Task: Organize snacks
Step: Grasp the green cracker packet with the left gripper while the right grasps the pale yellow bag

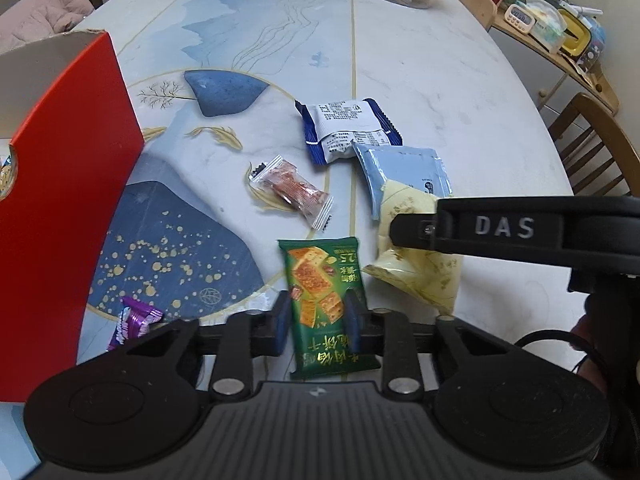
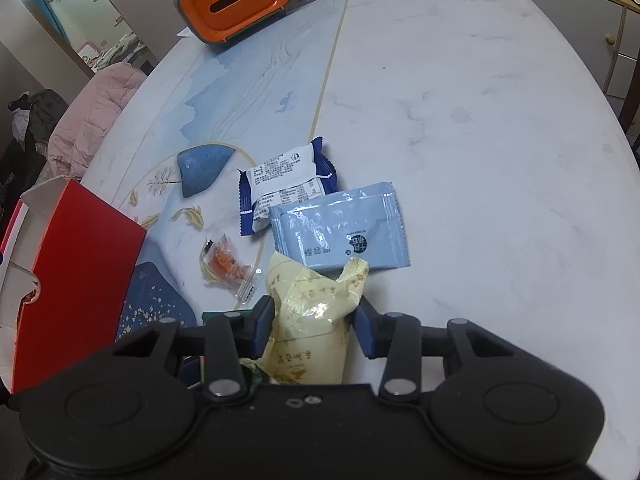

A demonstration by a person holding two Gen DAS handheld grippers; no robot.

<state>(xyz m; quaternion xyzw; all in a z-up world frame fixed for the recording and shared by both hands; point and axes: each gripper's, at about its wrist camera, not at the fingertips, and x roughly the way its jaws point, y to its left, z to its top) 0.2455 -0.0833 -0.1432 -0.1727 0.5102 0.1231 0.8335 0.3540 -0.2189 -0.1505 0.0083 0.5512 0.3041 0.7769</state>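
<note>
A green cracker packet (image 1: 316, 276) lies lengthwise on the table, and my left gripper (image 1: 318, 320) is shut on it, blue pads pressing both long edges. To its right, a pale yellow packet (image 2: 308, 320) sits crumpled between the pads of my right gripper (image 2: 314, 330), which is shut on it. The left wrist view shows the same yellow packet (image 1: 420, 280) with one of the right gripper's fingers (image 1: 412, 232) lying across it. An open red box (image 1: 60, 200) stands at the left, and its inside is mostly hidden.
Loose on the patterned table (image 2: 480, 120) are a navy-and-white packet (image 1: 348, 128), a light blue packet (image 1: 404, 176), a clear-wrapped orange sweet (image 1: 292, 192) and a purple wrapper (image 1: 136, 320). An orange tissue box (image 2: 236, 0) stands at the far edge. A wooden chair (image 1: 592, 140) is at the right.
</note>
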